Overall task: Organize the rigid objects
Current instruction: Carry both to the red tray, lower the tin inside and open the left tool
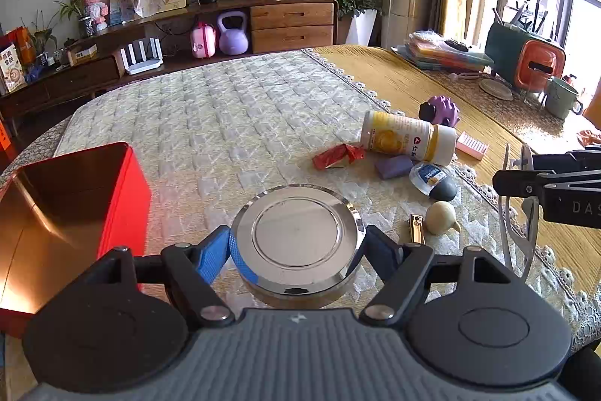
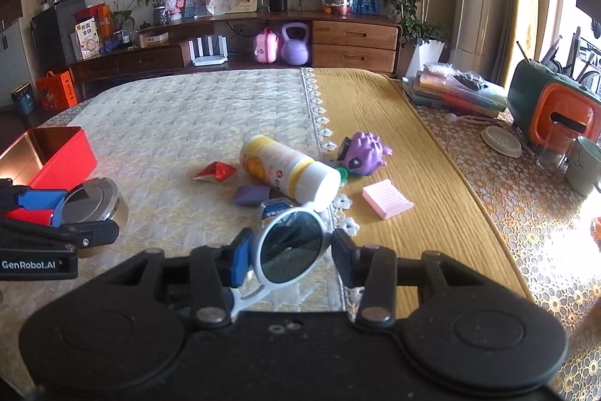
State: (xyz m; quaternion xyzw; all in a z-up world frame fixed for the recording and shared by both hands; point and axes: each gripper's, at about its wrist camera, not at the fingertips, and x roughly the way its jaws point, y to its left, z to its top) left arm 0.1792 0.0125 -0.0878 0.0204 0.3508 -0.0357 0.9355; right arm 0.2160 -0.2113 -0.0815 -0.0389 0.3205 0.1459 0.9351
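Note:
My left gripper (image 1: pixel 296 245) is shut on a round shiny metal tin (image 1: pixel 296 235), held just right of an open red box (image 1: pixel 56 213). The tin (image 2: pixel 94 202) and the red box (image 2: pixel 49 153) also show at the left of the right wrist view. My right gripper (image 2: pixel 289 250) is shut on white-framed sunglasses (image 2: pixel 291 245) above the quilted mat. The sunglasses (image 1: pixel 520 213) show at the right edge of the left wrist view. A yellow bottle (image 2: pixel 289 171) lies on its side ahead.
Around the bottle lie a red packet (image 2: pixel 216 171), a purple block (image 2: pixel 249 194), a purple toy (image 2: pixel 362 153) and a pink ridged block (image 2: pixel 387 198). Nail clippers (image 1: pixel 416 232) and a cream bulb (image 1: pixel 441 217) lie near the tin. A cup (image 2: pixel 582 164) and an orange-green case (image 2: pixel 552 115) stand far right.

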